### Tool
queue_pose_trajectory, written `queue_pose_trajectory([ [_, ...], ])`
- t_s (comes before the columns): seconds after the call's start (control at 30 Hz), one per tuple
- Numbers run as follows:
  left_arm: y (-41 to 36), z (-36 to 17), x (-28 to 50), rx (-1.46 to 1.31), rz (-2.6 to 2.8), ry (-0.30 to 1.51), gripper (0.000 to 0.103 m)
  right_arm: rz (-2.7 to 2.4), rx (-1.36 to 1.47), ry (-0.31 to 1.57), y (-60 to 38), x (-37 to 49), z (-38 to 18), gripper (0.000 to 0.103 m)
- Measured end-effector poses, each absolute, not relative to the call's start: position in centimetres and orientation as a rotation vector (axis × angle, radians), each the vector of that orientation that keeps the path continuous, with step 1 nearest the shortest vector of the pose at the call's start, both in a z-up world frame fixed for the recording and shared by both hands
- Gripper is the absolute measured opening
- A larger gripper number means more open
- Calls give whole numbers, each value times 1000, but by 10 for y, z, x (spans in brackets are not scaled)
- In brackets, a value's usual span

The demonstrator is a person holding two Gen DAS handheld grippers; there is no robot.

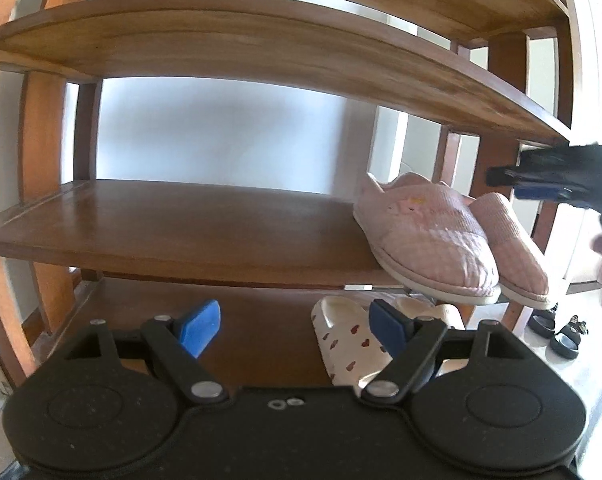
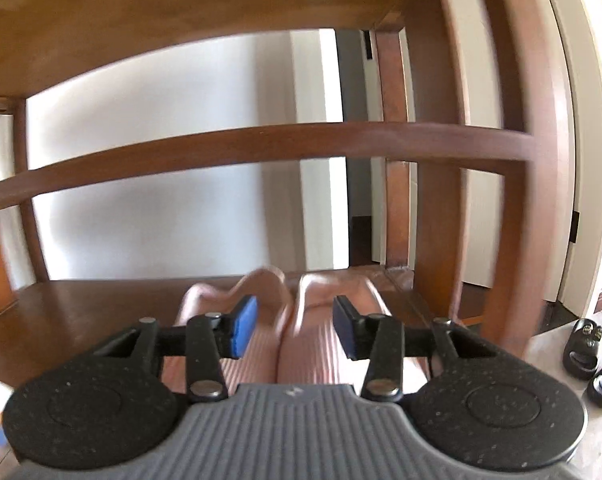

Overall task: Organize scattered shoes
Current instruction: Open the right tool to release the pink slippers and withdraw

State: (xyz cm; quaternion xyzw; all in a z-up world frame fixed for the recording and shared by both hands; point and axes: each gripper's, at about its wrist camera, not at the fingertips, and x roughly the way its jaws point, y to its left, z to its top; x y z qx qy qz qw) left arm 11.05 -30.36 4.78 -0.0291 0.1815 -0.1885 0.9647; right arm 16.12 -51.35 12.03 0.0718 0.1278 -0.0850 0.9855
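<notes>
Pink slippers [image 1: 441,240] sit paired at the shelf [image 1: 181,232] right front edge, toes overhanging. Right hand-held gripper [image 2: 295,328] is partly open, empty; left hand-held gripper [image 1: 297,332] open, empty. Risk: brushing the overhanging toes could tip them off.

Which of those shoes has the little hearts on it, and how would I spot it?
Start at the wooden shoe rack. Under the shelf with the pink slippers, on the lowest level, lies a white slipper. Small red hearts dot it; its neighbours are plain.
</notes>
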Motion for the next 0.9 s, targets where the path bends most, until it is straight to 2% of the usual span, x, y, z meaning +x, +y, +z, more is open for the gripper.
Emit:
queue_pose_trajectory([
  [0.27,-323,45,107,-42,-453,353,82,-136,101,333,-492,81,82,44],
  [0.47,-330,45,103,-40,-474,349,82,-159,172,414,-503,89,57,43],
  [0.9,-338,39,99,-33,-472,361,82,-167,152,411,-526,136,66,45],
])
